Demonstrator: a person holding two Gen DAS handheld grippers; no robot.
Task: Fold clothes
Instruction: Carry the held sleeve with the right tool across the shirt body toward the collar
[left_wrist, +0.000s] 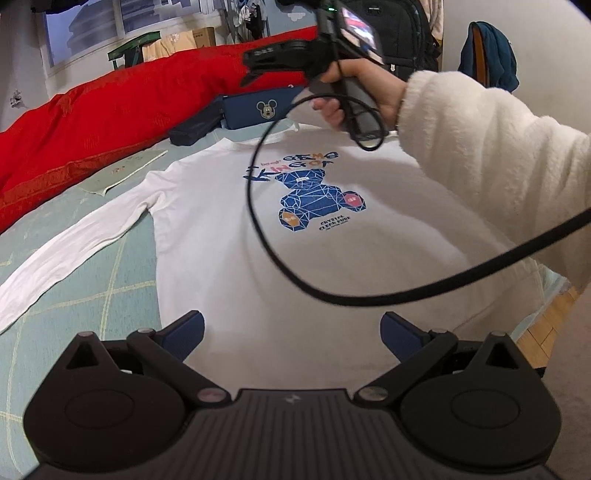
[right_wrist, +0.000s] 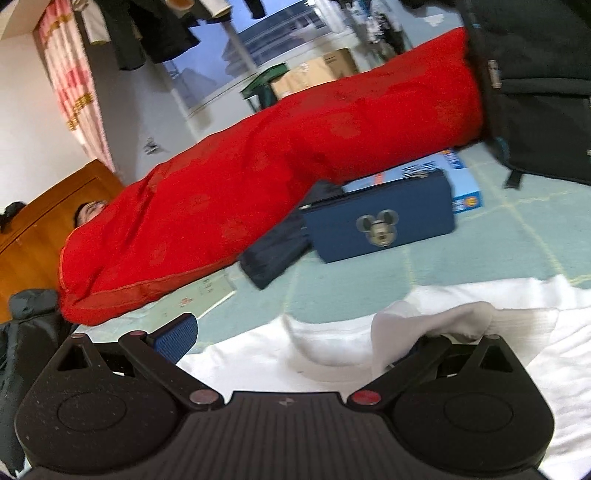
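Observation:
A white long-sleeved shirt (left_wrist: 221, 258) with a blue bear print (left_wrist: 314, 199) lies flat, front up, on a green checked bedsheet (left_wrist: 92, 302). One sleeve (left_wrist: 74, 240) stretches out to the left. My left gripper (left_wrist: 291, 325) hovers open over the hem, holding nothing. A hand (left_wrist: 354, 92) in a cream fleece sleeve holds my right gripper (left_wrist: 255, 70) above the collar. In the right wrist view that gripper (right_wrist: 295, 325) is open at the neckline of the shirt (right_wrist: 332, 354), and a lifted fold of white cloth (right_wrist: 443, 321) drapes over and hides its right finger.
A red quilt (right_wrist: 258, 184) runs along the far side, with a person's head (right_wrist: 88, 214) at its end. A blue mouse-logo case (right_wrist: 380, 225), a dark garment (right_wrist: 273, 251) and a black backpack (right_wrist: 535, 92) lie beyond the collar. A black cable (left_wrist: 258, 221) loops over the shirt. The bed edge and wooden floor (left_wrist: 546, 325) are at right.

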